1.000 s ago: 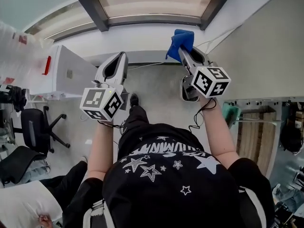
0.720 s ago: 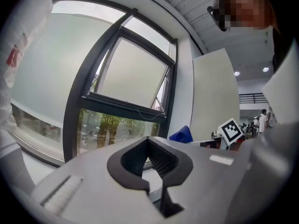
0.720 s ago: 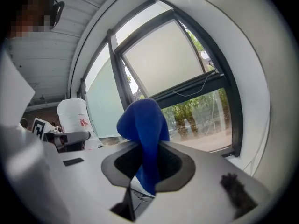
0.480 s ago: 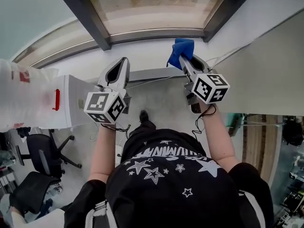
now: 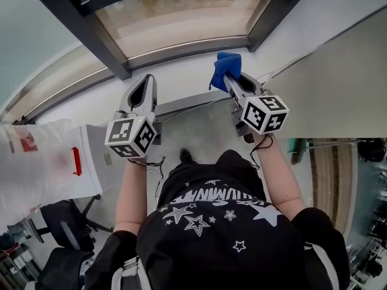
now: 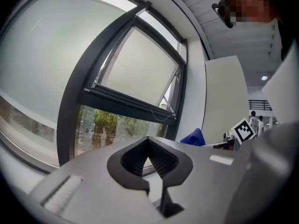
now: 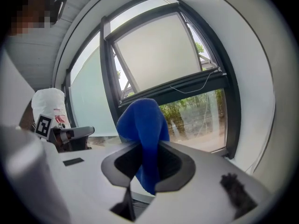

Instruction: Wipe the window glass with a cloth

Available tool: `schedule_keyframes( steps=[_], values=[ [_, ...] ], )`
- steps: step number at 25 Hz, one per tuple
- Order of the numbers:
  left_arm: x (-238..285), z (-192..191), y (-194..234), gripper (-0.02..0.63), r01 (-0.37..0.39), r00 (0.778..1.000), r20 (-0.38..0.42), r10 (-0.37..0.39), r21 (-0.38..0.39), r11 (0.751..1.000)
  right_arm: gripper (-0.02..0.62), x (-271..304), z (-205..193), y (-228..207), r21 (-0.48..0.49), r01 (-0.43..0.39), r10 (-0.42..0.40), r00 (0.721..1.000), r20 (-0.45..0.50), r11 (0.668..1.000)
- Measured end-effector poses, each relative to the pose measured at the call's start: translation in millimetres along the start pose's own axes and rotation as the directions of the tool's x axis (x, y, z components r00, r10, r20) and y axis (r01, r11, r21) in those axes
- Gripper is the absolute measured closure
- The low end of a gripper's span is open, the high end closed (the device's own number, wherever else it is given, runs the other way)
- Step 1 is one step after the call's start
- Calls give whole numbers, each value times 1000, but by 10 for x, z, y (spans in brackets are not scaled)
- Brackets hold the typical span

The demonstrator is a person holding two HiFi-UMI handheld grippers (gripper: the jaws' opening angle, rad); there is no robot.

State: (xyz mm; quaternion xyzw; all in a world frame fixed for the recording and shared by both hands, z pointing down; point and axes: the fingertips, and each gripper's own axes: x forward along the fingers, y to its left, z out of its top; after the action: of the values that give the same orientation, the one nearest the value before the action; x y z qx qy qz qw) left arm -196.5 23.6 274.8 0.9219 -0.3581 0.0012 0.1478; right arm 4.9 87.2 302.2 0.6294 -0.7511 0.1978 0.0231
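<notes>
Right tool (image 5: 233,82) pinches a bunched blue cloth (image 5: 225,65), its lower fold hidden between the jaws, held up near the window glass (image 5: 181,17). Left tool (image 5: 144,84) is pressed together, empty.

Person in black short-sleeved T-shirt (image 5: 211,234) printed with white stars and a band of white lettering; left gripper (image 5: 146,78) and right gripper (image 5: 233,82) pale grey, each backed by a white marker cube (image 5: 130,138) with black squares, thin black cable (image 5: 257,153) looping below.
</notes>
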Motion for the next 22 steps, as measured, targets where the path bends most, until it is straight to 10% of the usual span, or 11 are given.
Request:
schedule_keyframes(
  steps=[22],
  values=[
    [1495, 69, -520, 598, -218, 976, 2, 219, 68, 973, 523, 969, 557, -1449, -6, -268, 268, 963, -23, 963]
  ],
)
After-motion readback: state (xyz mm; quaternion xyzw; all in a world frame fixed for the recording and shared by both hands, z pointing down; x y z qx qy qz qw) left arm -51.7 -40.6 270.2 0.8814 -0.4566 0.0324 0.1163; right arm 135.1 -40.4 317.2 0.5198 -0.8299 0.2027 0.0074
